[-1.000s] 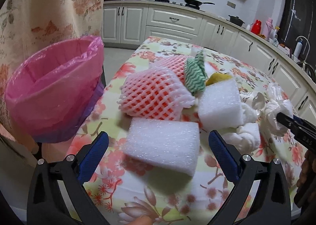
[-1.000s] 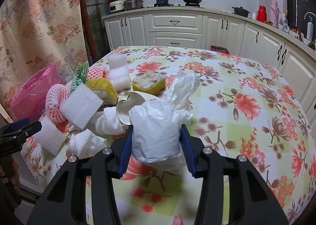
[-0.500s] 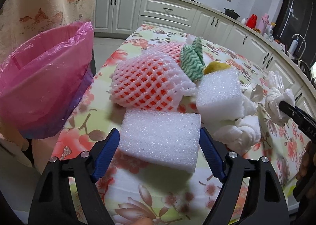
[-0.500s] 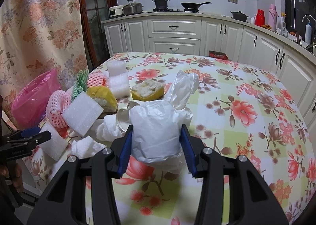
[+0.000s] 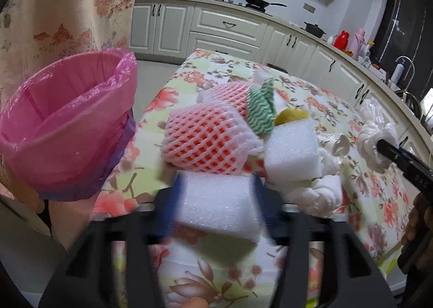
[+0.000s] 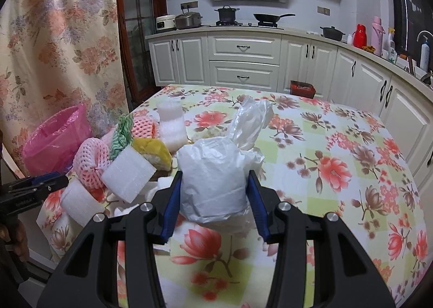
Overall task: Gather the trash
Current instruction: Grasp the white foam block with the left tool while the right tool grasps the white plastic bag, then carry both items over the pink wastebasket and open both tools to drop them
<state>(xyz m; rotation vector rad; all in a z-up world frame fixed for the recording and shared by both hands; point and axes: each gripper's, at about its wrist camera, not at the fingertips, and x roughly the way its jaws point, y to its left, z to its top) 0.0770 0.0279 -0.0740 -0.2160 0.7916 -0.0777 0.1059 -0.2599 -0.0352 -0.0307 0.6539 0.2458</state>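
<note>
My left gripper (image 5: pixel 216 199) is shut on a white foam block (image 5: pixel 219 205) at the table's near edge; it also shows in the right wrist view (image 6: pixel 81 201). A bin lined with a pink bag (image 5: pixel 67 124) stands left of the table, open side toward me. My right gripper (image 6: pixel 213 199) is shut on a crumpled white plastic bag (image 6: pixel 213 181) and holds it above the floral tablecloth (image 6: pixel 338 172). On the table lie a red-and-white foam net (image 5: pixel 205 140), a second white foam block (image 5: pixel 292 151), a green-striped cloth (image 5: pixel 261 112) and white crumpled paper (image 5: pixel 322 194).
A yellow sponge-like lump (image 6: pixel 154 151), a smaller foam net (image 6: pixel 143 126) and a stack of foam pieces (image 6: pixel 171 124) lie further back. A floral curtain (image 6: pixel 54 51) hangs behind the bin. Kitchen cabinets (image 6: pixel 243 62) line the far wall.
My left gripper has closed on the near white foam block, and the view has lifted slightly. My right gripper has risen with the white plastic bag still in it.
</note>
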